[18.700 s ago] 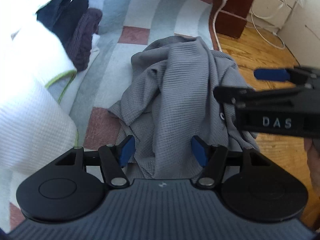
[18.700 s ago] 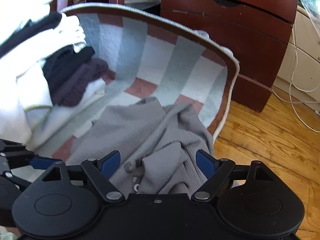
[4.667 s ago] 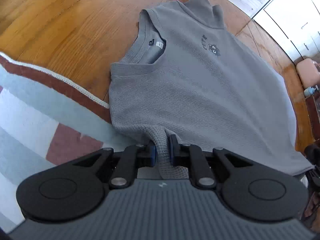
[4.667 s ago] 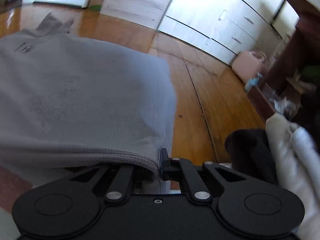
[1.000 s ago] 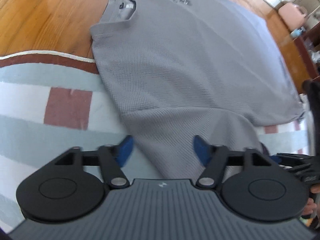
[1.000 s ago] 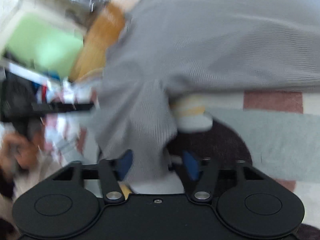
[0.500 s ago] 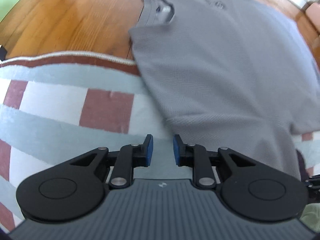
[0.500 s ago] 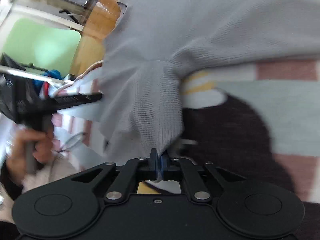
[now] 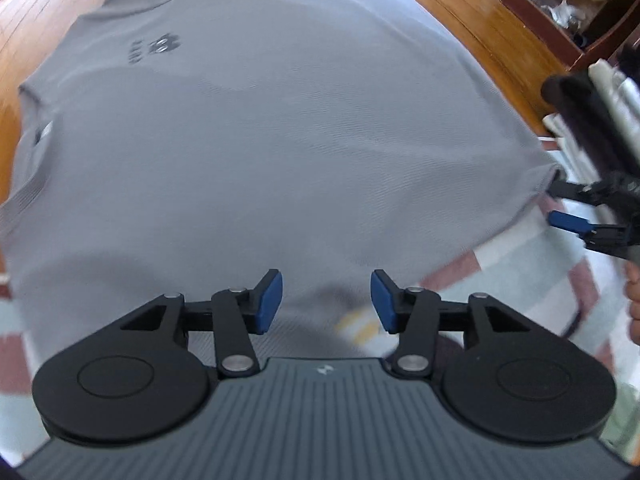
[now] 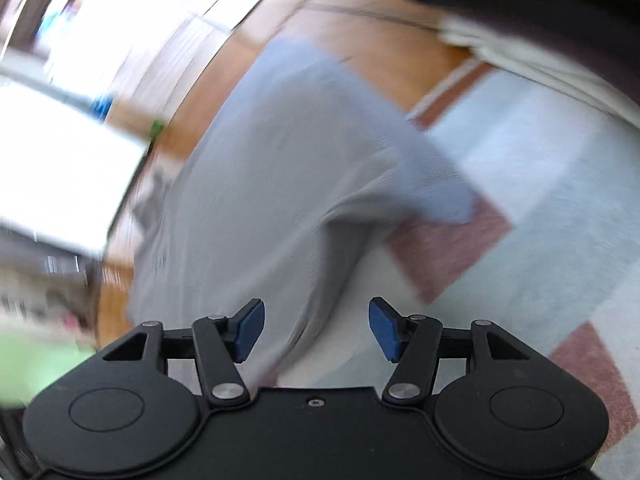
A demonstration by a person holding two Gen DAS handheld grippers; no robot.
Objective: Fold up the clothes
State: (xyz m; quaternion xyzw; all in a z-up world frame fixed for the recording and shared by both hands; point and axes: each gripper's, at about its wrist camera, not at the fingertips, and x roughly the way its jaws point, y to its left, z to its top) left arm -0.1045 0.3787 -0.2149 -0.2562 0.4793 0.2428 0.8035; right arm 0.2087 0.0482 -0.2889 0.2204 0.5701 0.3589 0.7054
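A grey waffle-knit T-shirt [image 9: 280,128] lies spread flat, front up, with a small dark print near the chest, half on the wood floor and half on the checked rug. My left gripper [image 9: 326,300] is open and empty over the shirt's near edge. My right gripper [image 10: 316,330] is open and empty above the shirt [image 10: 280,184], whose sleeve lies on the rug; this view is blurred by motion. The right gripper also shows at the right edge of the left wrist view [image 9: 592,212], beside the shirt's hem corner.
The checked rug [image 10: 540,208] in white, grey and rust squares lies under the shirt's near part. A stack of folded dark and white clothes [image 9: 600,112] sits at the right. Wood floor [image 9: 460,4] lies beyond, with a wooden shelf unit [image 9: 568,12] at the far right.
My right gripper was shut on the grey sleeve and has let it go and swung away. My left gripper has opened and moved right over the shirt's near edge.
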